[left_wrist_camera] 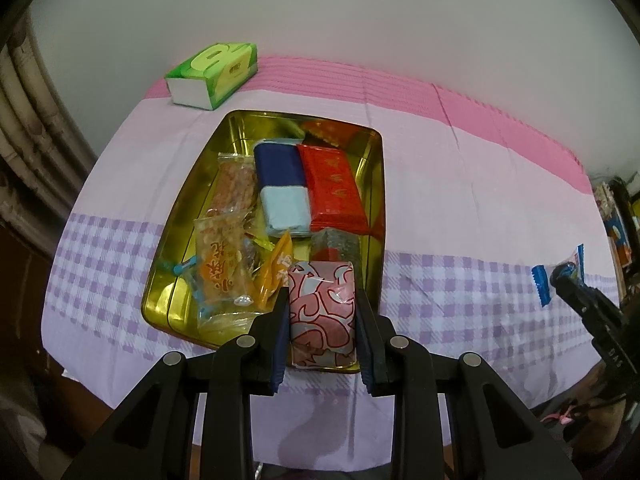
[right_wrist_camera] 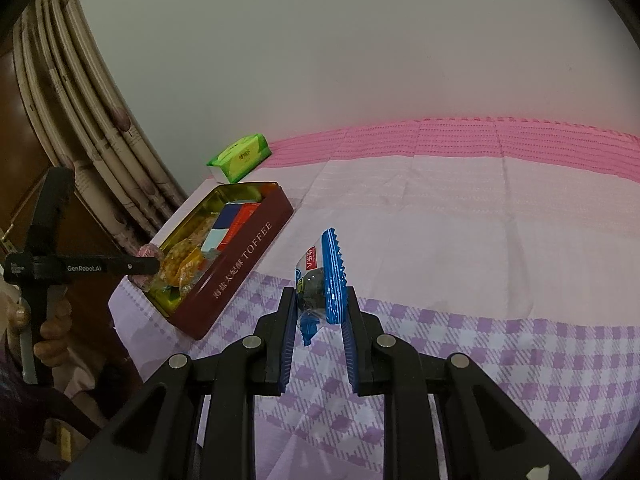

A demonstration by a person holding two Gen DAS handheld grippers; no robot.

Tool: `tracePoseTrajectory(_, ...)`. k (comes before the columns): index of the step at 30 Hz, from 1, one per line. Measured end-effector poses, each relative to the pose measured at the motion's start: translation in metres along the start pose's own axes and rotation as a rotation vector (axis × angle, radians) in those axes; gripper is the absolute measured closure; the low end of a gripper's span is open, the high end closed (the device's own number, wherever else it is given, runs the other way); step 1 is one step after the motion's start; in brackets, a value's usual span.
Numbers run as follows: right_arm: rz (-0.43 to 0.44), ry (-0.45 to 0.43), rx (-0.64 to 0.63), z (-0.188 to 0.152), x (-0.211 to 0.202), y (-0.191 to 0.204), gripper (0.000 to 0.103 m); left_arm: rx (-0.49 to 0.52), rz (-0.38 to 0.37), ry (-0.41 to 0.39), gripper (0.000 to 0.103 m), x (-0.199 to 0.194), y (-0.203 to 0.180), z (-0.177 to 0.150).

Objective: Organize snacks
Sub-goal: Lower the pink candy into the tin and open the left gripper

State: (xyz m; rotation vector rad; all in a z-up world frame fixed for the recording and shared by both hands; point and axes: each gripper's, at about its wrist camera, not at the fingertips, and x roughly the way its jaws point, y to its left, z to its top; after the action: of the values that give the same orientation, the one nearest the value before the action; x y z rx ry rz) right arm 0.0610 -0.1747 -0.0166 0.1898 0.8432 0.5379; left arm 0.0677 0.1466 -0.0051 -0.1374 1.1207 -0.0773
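The left gripper [left_wrist_camera: 322, 300] has its two black, blue-padded fingers [left_wrist_camera: 280, 320] closed part-way onto a pink-and-white patterned wrapped snack block [left_wrist_camera: 322, 312], which stands upright between the jaws, touched on both sides. Directly beyond the jaws lies the rectangular gold-lined metal tin [left_wrist_camera: 172, 216] with dark red outer walls (the right wrist view shows "TOFFEE" printed on its side [right_wrist_camera: 244, 264]). The held block sits over the tin's near right corner; whether it rests on the tin floor cannot be told.

Ahead of the left jaws, inside the tin, a flat red foil packet [left_wrist_camera: 334, 188] lies beside a navy and pale-blue packet [left_wrist_camera: 284, 188], the two touching along their long edges. To the left of those is a clear bag of reddish-brown snack [left_wrist_camera: 236, 184], and nearer the jaws an orange-printed clear packet [left_wrist_camera: 220, 264] with small wrapped sweets around it. Far beyond the tin, to the left, a green tissue pack [left_wrist_camera: 212, 74] sits on the pink and lilac checked cloth [left_wrist_camera: 460, 200].

The right gripper [right_wrist_camera: 322, 308] has its jaws narrowed onto a small blue-edged clear wrapper holding a dark sweet [right_wrist_camera: 322, 276], raised above the cloth, well apart from the tin, which lies off to the left of these jaws. The wrapper's serrated blue end sticks up past the fingertips.
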Motion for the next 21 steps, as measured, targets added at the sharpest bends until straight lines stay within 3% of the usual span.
tracePoseTrajectory(21,0.011,0.019,0.010,-0.001,0.006,0.003,0.084,0.058,0.091,0.015,0.073,0.030,0.001,-0.001)
